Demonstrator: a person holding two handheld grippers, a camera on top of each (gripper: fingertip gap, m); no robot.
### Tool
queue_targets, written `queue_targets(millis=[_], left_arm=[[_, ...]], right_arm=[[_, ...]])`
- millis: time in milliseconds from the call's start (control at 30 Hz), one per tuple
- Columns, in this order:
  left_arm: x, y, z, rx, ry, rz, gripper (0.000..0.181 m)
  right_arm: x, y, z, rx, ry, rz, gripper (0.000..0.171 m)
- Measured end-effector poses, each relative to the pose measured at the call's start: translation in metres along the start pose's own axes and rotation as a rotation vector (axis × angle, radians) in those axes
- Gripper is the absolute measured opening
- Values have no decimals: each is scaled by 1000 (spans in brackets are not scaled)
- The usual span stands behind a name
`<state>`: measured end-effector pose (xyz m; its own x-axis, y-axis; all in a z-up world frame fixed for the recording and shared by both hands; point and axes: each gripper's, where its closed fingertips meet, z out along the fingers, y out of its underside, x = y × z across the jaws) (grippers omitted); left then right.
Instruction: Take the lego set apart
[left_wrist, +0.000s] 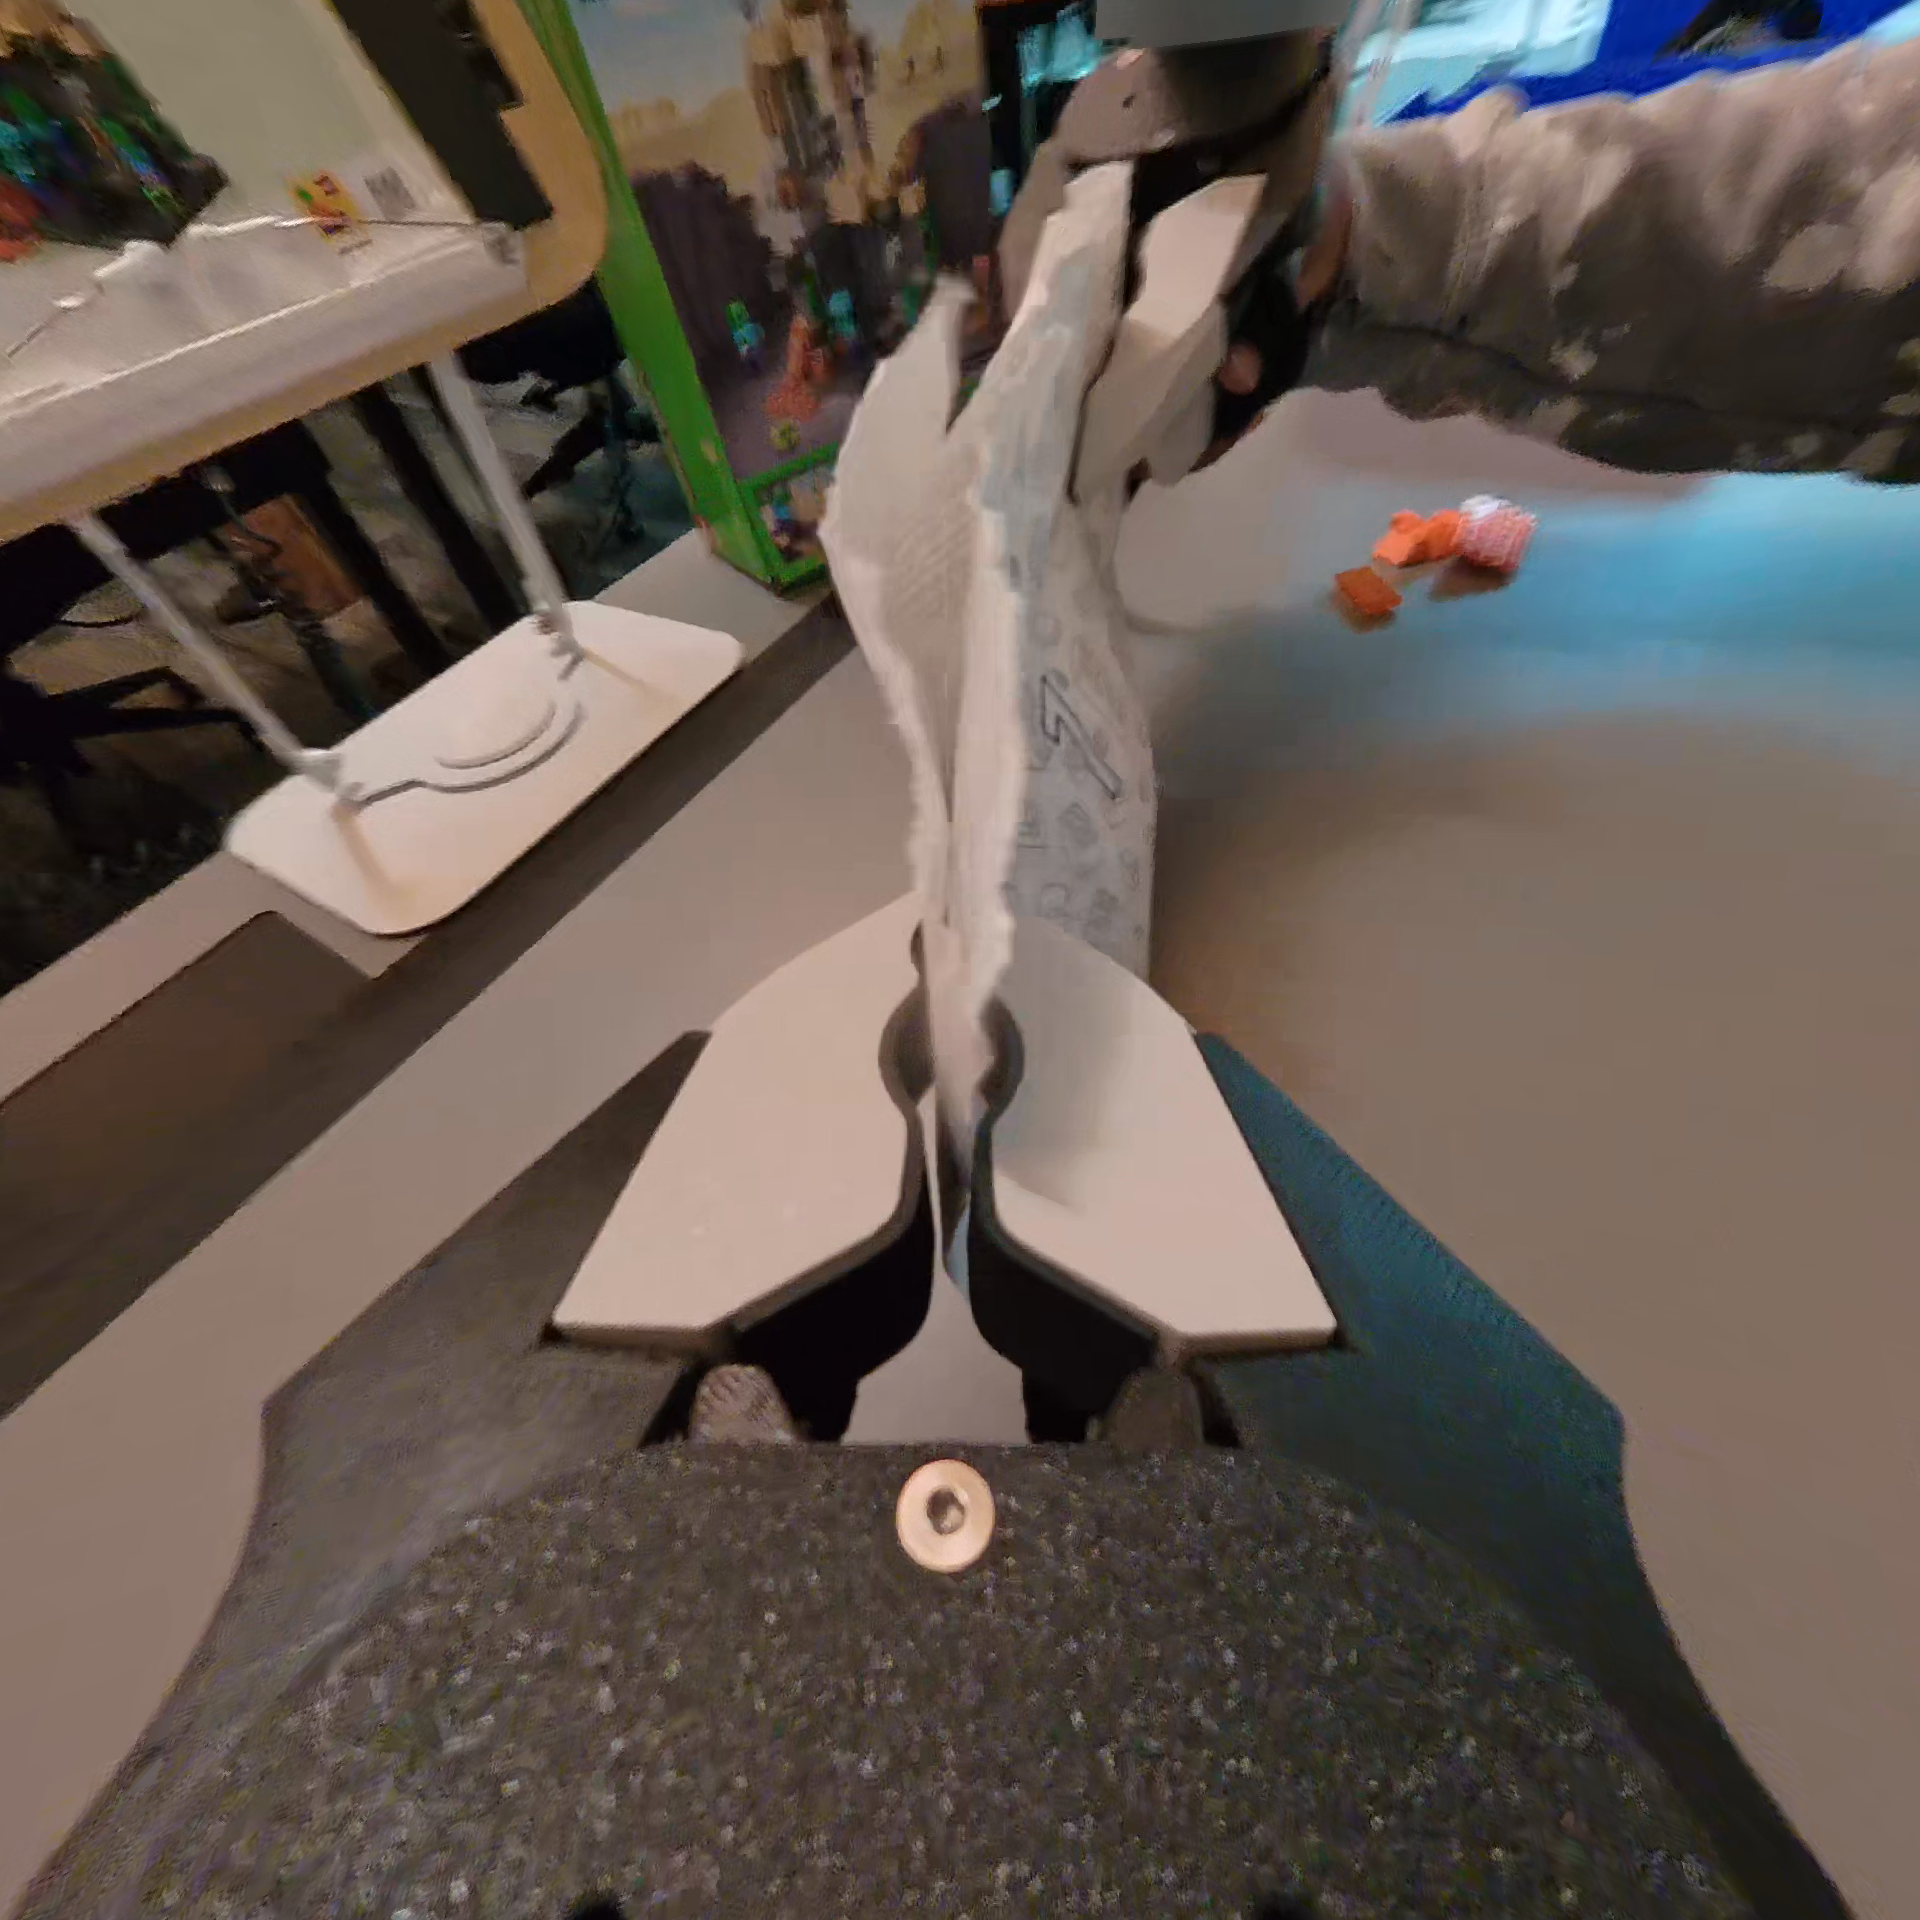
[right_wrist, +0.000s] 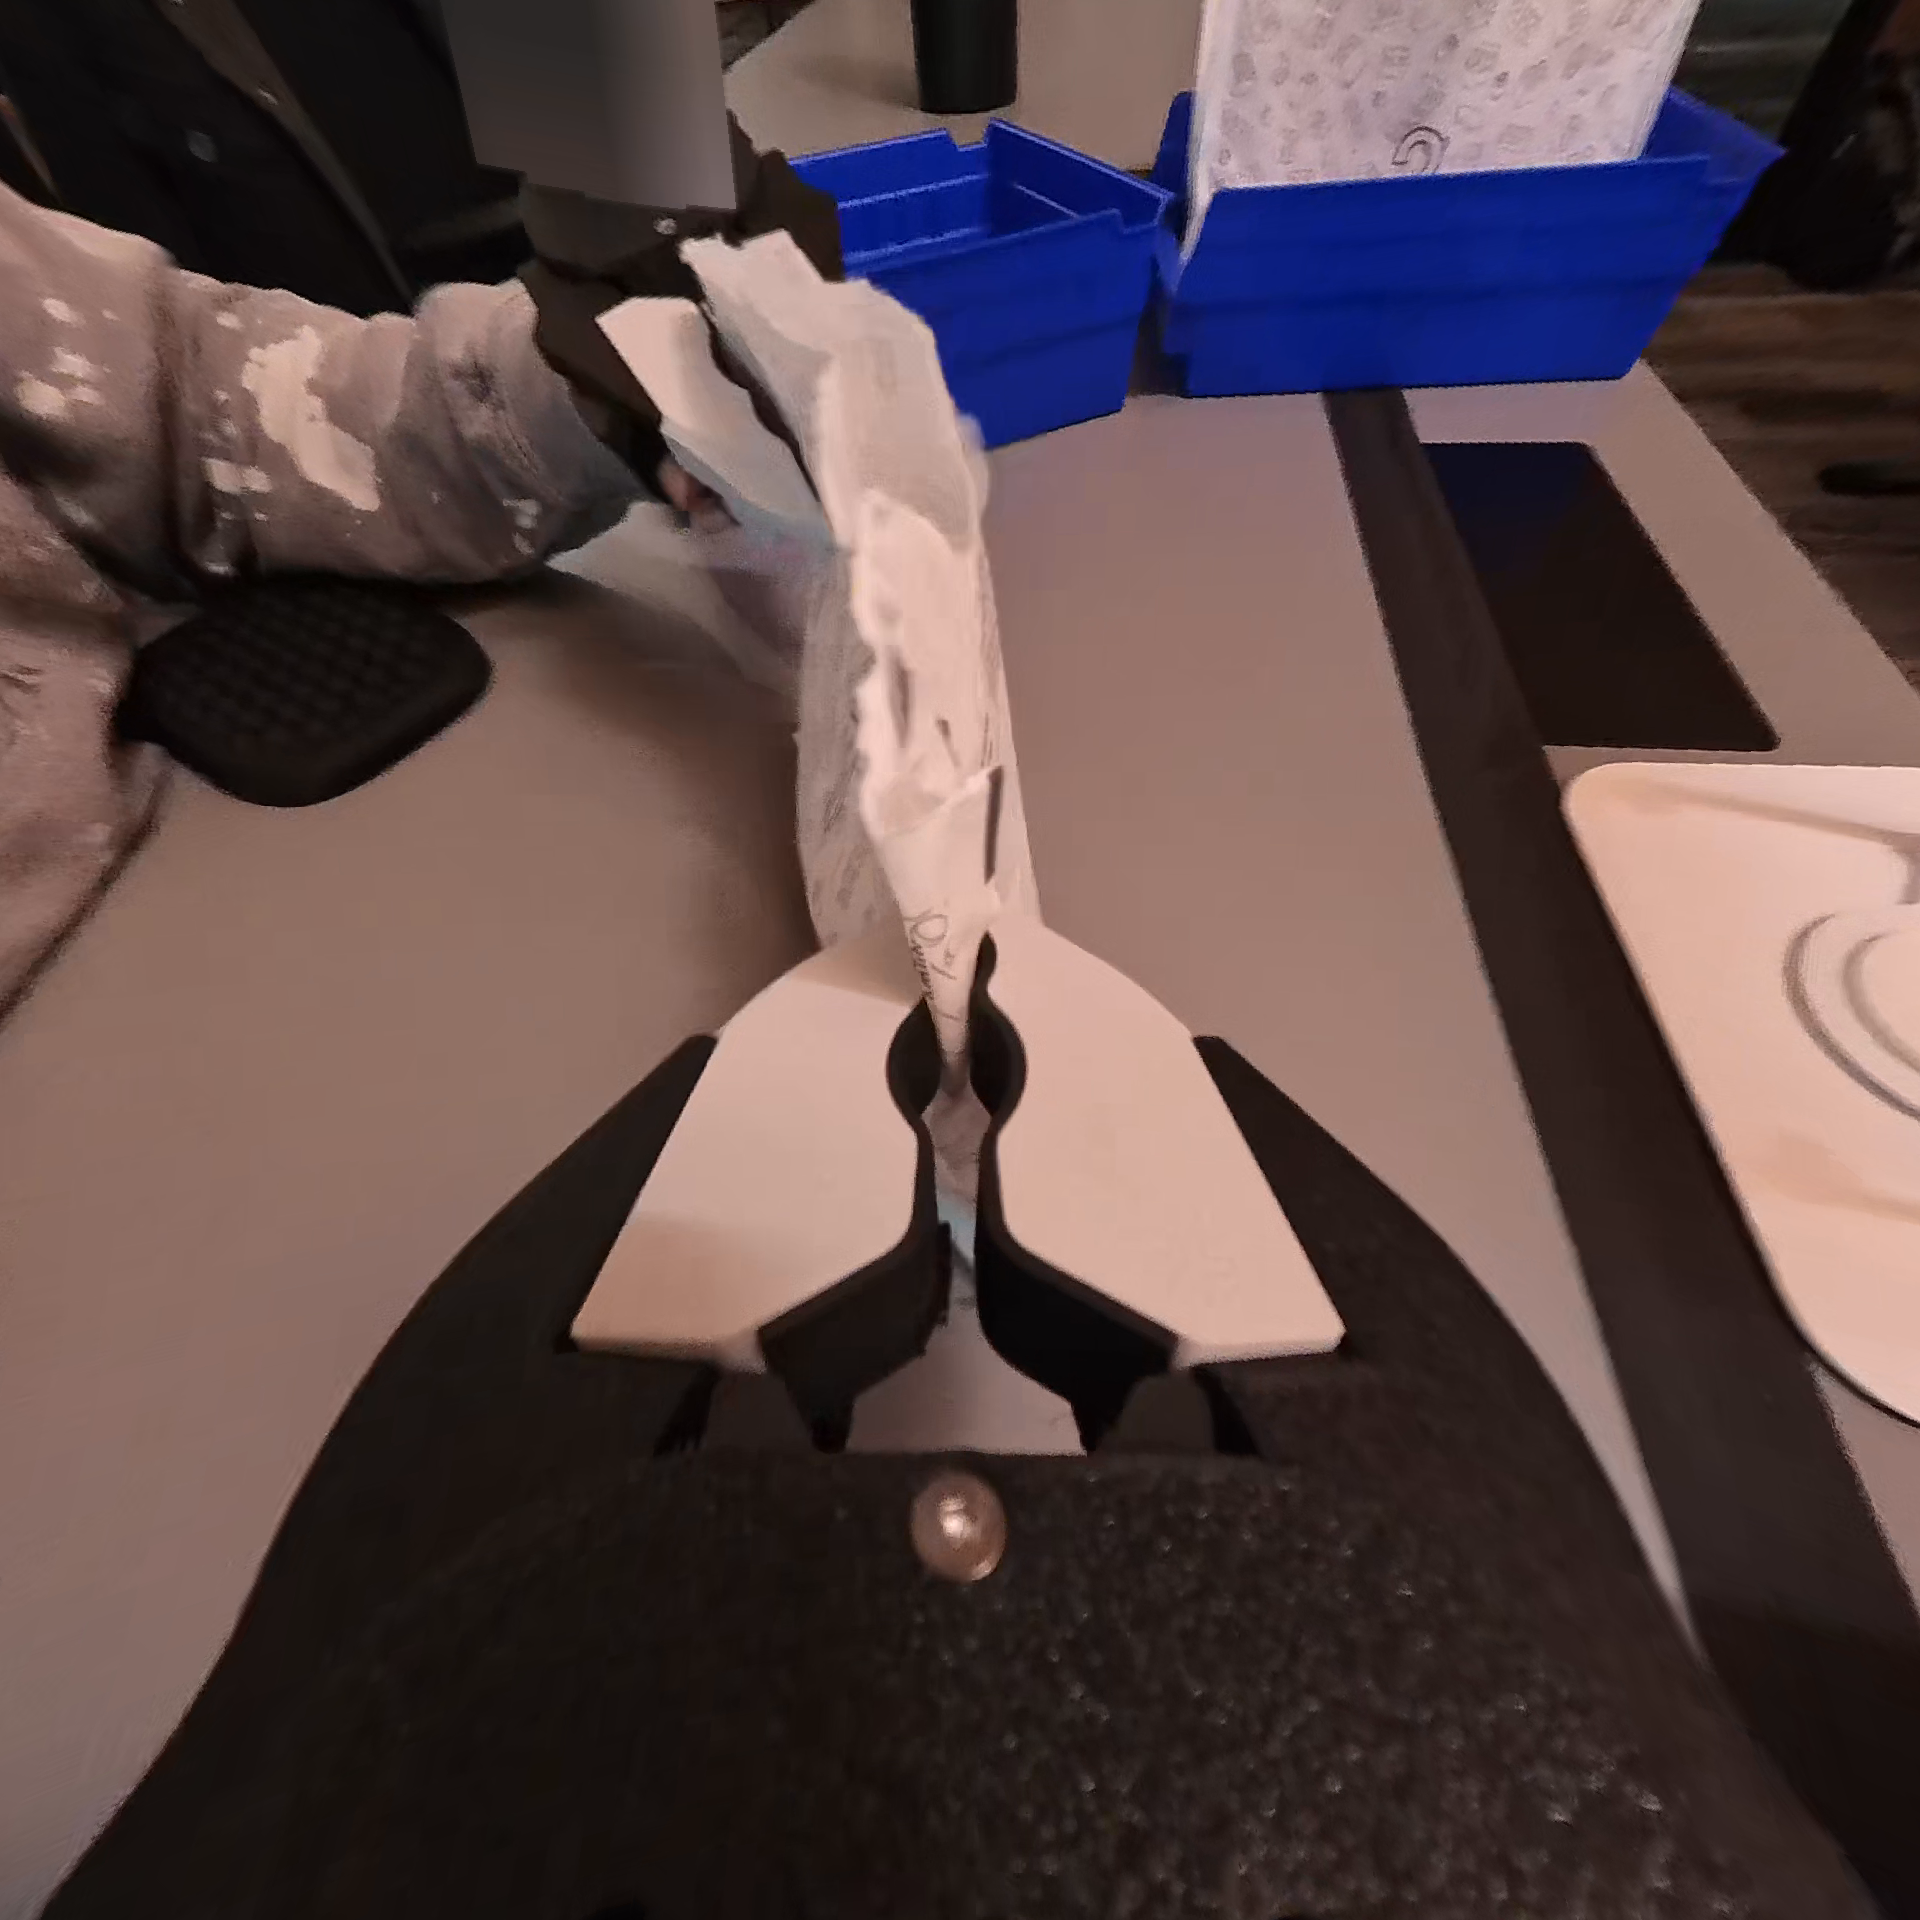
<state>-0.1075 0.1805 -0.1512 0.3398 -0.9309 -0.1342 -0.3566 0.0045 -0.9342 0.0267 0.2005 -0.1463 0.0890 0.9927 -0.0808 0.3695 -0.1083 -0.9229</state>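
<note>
Stretching between both tools, a white paper bag (left_wrist: 997, 665) printed with faint grey brick outlines hangs above the grey desk (left_wrist: 1507, 987). The left tool (left_wrist: 951, 997) is closed on one torn end of the bag, the paper pinched between its white fingers (left_wrist: 790, 1132). The right tool (right_wrist: 961, 997) is likewise clamped on the other end, the paper running down the slot between its fingers (right_wrist: 1122, 1143). Each wrist view shows the other tool farther off at the bag's far end, held by a hand in a mottled grey sleeve (left_wrist: 1621, 239). The bag is twisted along its length and its upper edge is ragged, partly ripped open. On the desk beyond the bag lie a few small lego pieces (left_wrist: 1439, 551), orange and red ones touching a pinkish speckled one, well apart from both tools. A green lego box (left_wrist: 748, 312) stands at the desk's far edge, and a white stand base (left_wrist: 499, 769) sits to the left of it. From the right wrist view, two blue bins (right_wrist: 1049, 281) sit at the far end of the desk; the right one holds a second printed paper bag (right_wrist: 1434, 83) standing upright. A black padded case (right_wrist: 301, 707) lies flat on the desk under the sleeve.
</note>
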Motion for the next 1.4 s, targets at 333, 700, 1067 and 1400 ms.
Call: queue_targets(millis=[333, 700, 1067, 1400], left_arm=[[17, 2, -14, 1, 123, -61, 1], [20, 6, -21, -3, 139, -66, 1], [36, 8, -28, -38, 108, -108, 0], [26, -5, -57, -9, 8, -143, 0]], right_arm=[[-11, 4, -13, 36, -77, 26, 4], [-12, 8, -25, 48, -88, 28, 0], [-9, 4, -13, 0, -42, 7, 0], [-7, -15, 1, 28, -18, 5, 0]])
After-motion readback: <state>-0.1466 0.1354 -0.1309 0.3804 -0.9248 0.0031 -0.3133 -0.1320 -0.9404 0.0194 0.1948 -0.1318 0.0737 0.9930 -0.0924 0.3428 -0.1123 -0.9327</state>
